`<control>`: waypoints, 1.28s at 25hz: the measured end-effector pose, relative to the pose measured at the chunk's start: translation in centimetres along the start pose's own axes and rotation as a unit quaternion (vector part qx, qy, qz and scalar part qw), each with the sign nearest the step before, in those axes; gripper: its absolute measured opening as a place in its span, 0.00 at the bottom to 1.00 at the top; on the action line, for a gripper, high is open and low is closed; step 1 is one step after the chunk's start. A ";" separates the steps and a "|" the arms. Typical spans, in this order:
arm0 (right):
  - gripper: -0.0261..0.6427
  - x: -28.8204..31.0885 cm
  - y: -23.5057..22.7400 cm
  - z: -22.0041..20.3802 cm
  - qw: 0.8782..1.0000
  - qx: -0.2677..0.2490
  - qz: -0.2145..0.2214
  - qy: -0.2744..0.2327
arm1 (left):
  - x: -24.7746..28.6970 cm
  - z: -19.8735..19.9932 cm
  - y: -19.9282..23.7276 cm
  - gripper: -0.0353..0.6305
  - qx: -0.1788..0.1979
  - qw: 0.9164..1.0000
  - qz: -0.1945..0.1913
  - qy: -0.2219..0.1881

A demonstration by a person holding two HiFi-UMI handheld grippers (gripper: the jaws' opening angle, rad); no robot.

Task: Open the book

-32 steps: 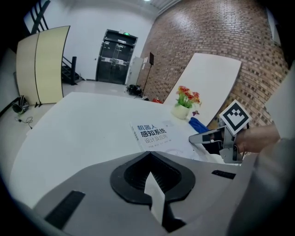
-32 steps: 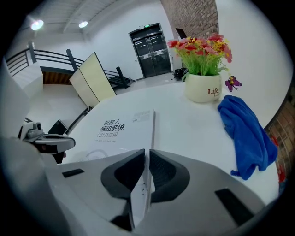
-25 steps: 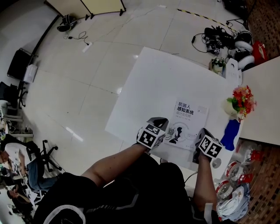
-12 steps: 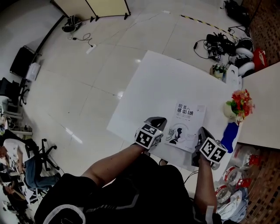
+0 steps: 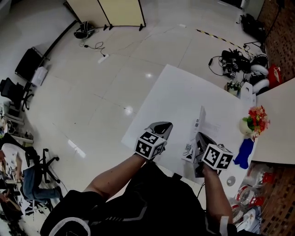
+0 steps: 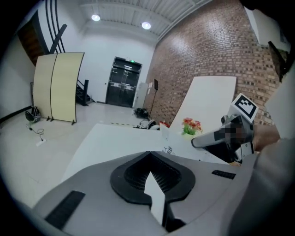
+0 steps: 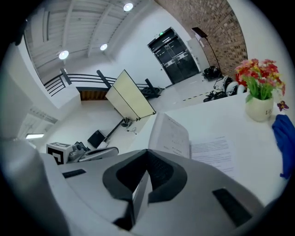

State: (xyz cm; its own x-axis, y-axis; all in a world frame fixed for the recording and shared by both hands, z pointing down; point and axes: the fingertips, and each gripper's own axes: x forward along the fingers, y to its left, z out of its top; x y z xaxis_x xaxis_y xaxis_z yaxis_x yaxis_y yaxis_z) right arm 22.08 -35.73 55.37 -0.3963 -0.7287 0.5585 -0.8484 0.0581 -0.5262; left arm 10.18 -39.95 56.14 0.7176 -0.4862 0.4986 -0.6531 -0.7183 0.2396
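Note:
The book [image 5: 199,120] lies on the white table [image 5: 170,92], its front cover standing nearly upright over a printed page [image 5: 216,126]. My right gripper [image 5: 199,139] is shut on the near edge of that cover, whose thin edge sits between its pads [image 7: 143,177]. In the right gripper view the raised cover [image 7: 170,133] leans left above the page [image 7: 209,150]. My left gripper [image 5: 165,125] hovers left of the book, clear of it. Its tips [image 6: 150,177] meet, with only a white sliver showing between them. The left gripper view shows the right gripper [image 6: 216,138] beside the book [image 6: 168,147].
A vase of red and yellow flowers [image 5: 252,120] and a blue cloth [image 5: 242,152] sit at the table's right edge. A second table [image 5: 281,120] adjoins on the right. Cables and gear [image 5: 235,60] lie on the floor beyond; a folding screen [image 5: 110,9] stands far back.
The book's cover lay flat; now it stands upright, lifted by the right gripper, which rose. The left gripper has risen and moved left, away from the book's edge.

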 end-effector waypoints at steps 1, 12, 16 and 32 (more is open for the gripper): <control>0.04 0.9 1.1 -0.3 1.000 -0.002 0.000 0.006 | -0.7 0.2 1.0 0.05 -0.001 1.000 0.000 -0.006; 0.04 15.2 9.0 -6.3 0.991 -0.052 -0.041 0.113 | -6.6 -0.1 11.1 0.05 -0.030 0.999 -0.024 -0.031; 0.04 18.7 7.7 -9.4 0.984 -0.059 -0.071 0.150 | -7.3 -1.1 12.8 0.05 -0.026 0.999 -0.024 -0.023; 0.05 19.0 9.0 -9.0 0.987 -0.095 -0.053 0.121 | -5.8 -0.6 14.0 0.05 -0.031 0.999 -0.033 -0.021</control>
State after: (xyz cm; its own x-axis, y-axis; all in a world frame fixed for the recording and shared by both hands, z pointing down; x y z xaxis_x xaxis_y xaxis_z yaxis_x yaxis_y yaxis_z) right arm 3.76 -42.86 67.01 -0.3538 -0.5543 0.7534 -0.9312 0.1337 -0.3390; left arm -3.22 -46.91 57.10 0.7683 -0.4608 0.4442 -0.6171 -0.7175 0.3230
